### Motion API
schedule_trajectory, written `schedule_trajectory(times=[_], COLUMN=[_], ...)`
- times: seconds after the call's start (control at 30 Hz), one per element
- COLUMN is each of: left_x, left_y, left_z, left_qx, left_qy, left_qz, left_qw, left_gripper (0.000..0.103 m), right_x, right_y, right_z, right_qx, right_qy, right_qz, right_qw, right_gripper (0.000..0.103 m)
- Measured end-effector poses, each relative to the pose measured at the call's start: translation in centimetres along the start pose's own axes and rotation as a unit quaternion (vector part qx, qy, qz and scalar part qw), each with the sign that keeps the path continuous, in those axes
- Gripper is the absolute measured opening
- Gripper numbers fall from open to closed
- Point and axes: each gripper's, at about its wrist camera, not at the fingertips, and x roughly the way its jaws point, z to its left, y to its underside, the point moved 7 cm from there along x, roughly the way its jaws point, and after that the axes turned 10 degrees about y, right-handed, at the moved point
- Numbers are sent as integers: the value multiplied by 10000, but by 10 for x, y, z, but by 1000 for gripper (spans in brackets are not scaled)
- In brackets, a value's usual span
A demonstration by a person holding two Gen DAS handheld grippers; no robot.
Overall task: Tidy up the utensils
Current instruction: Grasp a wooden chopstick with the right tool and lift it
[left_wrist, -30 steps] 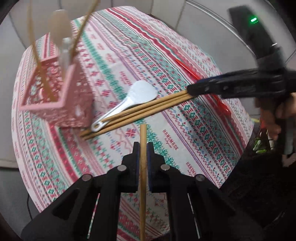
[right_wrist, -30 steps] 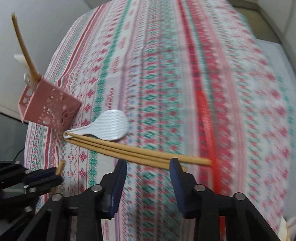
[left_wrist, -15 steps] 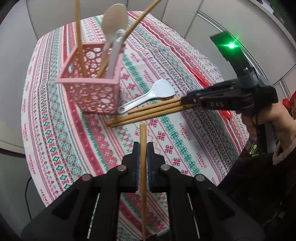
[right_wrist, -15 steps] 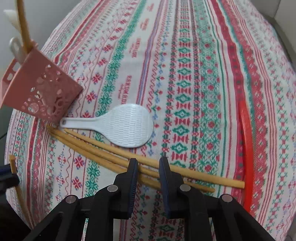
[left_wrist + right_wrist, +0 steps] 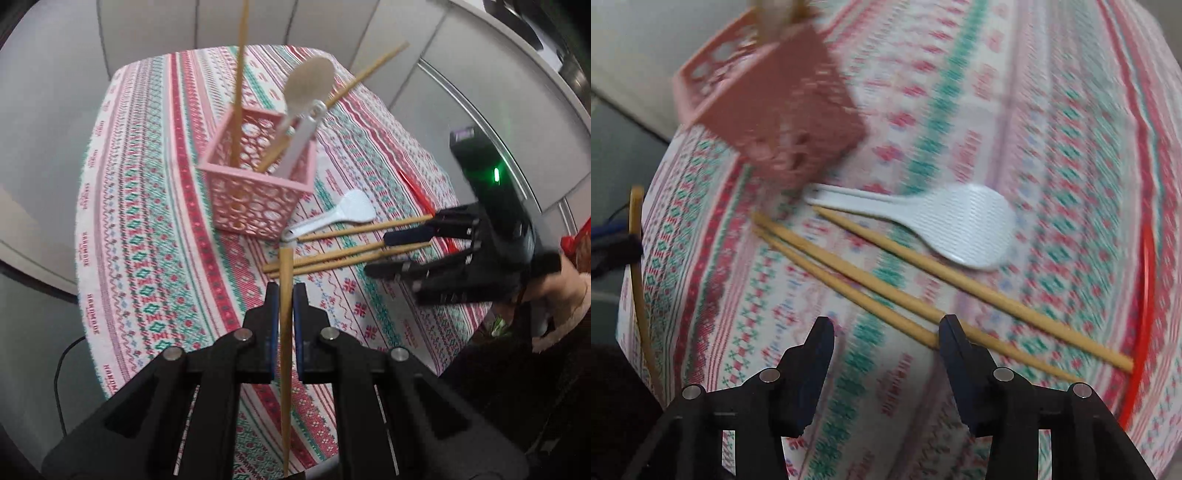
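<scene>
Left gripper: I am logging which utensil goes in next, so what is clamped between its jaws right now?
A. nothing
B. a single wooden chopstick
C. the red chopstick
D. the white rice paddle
B: the left gripper is shut on a single wooden chopstick, while the white rice paddle and the red chopstick lie on the tablecloth.
</scene>
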Motion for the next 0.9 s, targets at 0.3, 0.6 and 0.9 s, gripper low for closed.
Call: schedule_trajectory(times=[0.3,0.6,0.9], left_x=[-9,-8,-9], left_y=[-3,-2,-2], left_z=[16,25,35], left_qx=[-272,-363,-503], left_qy=[-5,-113,-192], left_qz=[-98,-25,-27], left_qw=[9996,9993,9985], left_gripper=[8,8,8], right_x=[19,22,49], right_y=[2,12,-1], right_z=[31,56,96], right_qx=[-822,-1142,-1640], right_qy=[102,67,426], right_qz=[-19,193,133], right_qw=[9966,9933,9855], right_gripper=[47,46,36])
